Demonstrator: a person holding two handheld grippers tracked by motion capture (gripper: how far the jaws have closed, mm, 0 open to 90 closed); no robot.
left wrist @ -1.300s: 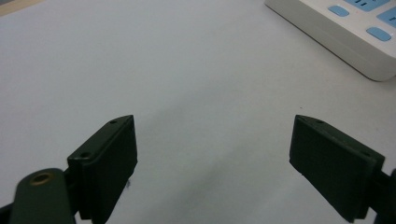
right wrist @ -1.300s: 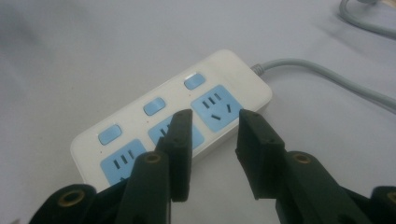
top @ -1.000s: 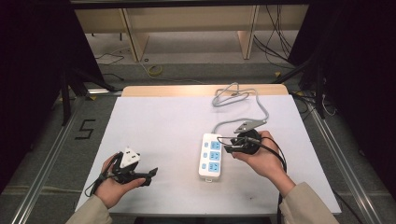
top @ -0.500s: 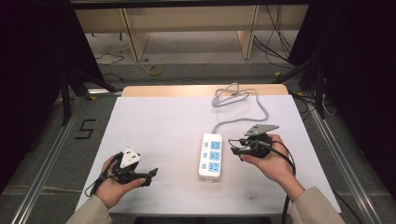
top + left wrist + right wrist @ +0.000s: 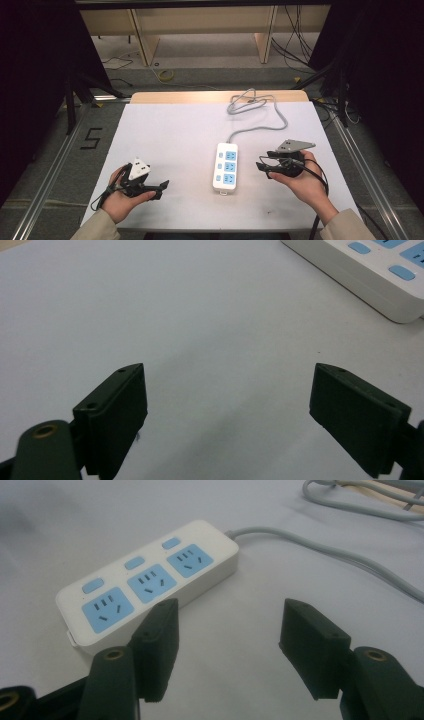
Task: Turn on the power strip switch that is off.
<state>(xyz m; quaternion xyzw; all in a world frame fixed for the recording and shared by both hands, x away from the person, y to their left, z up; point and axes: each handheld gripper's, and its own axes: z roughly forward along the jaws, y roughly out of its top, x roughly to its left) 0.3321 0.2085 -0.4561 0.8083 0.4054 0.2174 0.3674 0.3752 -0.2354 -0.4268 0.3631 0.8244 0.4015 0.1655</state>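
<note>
step: right tool [image 5: 265, 167] just off power strip [image 5: 226, 167], jaws had just been opening, nothing between | left tool [image 5: 161, 188] apart, empty, near bench's [image 5: 170, 130] front-left corner | next, judged: pull right tool clear toward the right edge

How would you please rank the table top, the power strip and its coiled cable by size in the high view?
1. Table top, by far the largest.
2. Coiled cable, its bundle looking a little bigger than the strip, though not by much.
3. Power strip.
</note>
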